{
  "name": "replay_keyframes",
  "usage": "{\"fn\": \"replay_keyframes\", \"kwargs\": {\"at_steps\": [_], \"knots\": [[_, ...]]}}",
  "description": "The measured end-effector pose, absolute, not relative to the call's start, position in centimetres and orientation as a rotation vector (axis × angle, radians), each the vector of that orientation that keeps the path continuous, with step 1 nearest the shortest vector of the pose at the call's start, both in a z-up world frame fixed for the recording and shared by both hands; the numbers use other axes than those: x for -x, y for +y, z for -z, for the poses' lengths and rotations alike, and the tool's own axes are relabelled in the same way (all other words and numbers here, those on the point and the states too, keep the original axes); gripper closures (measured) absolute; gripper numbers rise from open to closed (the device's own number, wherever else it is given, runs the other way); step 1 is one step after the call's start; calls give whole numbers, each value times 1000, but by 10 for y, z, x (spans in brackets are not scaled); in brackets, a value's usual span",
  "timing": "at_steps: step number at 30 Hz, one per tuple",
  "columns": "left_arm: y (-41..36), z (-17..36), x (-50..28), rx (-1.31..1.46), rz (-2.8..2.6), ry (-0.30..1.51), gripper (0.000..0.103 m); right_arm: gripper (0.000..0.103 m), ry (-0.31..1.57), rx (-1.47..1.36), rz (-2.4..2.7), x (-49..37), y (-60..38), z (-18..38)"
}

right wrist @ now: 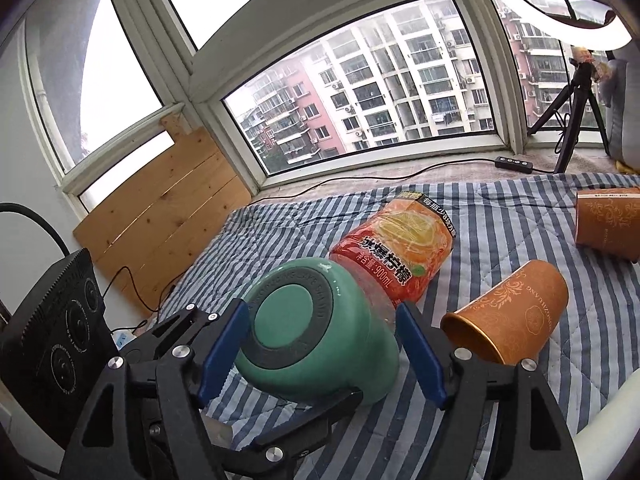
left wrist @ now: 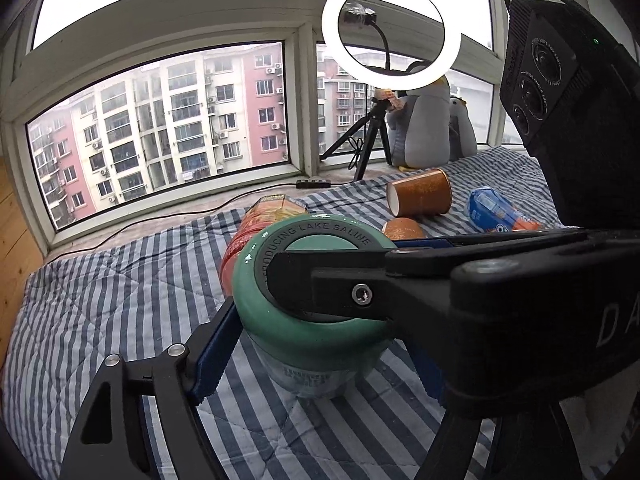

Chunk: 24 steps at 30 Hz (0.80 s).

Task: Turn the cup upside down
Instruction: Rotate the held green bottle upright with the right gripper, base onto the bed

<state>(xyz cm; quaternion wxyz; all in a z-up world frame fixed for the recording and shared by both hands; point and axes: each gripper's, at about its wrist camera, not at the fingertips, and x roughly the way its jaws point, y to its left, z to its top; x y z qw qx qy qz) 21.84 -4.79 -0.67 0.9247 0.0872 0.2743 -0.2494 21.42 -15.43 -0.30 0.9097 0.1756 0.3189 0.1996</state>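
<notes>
Stripes of blue and white cover the big quilt [right wrist: 540, 380] that everything lies on. Behind it, at 12 o'clock, a wide window [right wrist: 360, 92] shows tall pink and white buildings.

At 1 o'clock in the left wrist view a white ring light [left wrist: 392, 36] stands on a black tripod [left wrist: 368, 136], with a grey penguin toy [left wrist: 424, 124] beside it.

The right gripper [right wrist: 320, 354] has blue pads, and its jaws are spread on both sides of the green cup [right wrist: 316, 344]; I cannot tell if they touch it. The left gripper [left wrist: 320, 350] has its jaws around the same cup [left wrist: 316, 296]; a blue pad touches its left side, but I cannot tell if they squeeze it.

The cup is low in the middle of both views, its grey bottom ring facing the cameras.

An orange drink bottle [right wrist: 400, 248] lies just behind the cup. Two brown paper cups lie on their sides, the near paper cup [right wrist: 512, 312] at 3 o'clock and the far paper cup [right wrist: 608, 224] at 2 o'clock. A blue packet [left wrist: 496, 208] lies near them.
</notes>
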Motion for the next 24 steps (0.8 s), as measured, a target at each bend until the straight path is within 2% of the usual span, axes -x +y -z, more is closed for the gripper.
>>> {"fn": "replay_keyframes", "kwargs": {"at_steps": [6, 11, 24], "knots": [[-50, 6, -216, -173, 505, 579, 22, 37, 684, -438, -422, -215, -160, 5], [-48, 2, -214, -125, 516, 627, 22, 45, 711, -500, -401, -214, -168, 3], [-89, -5, -164, -139, 573, 678, 22, 45, 745, -565, -356, -157, -202, -1]]}}
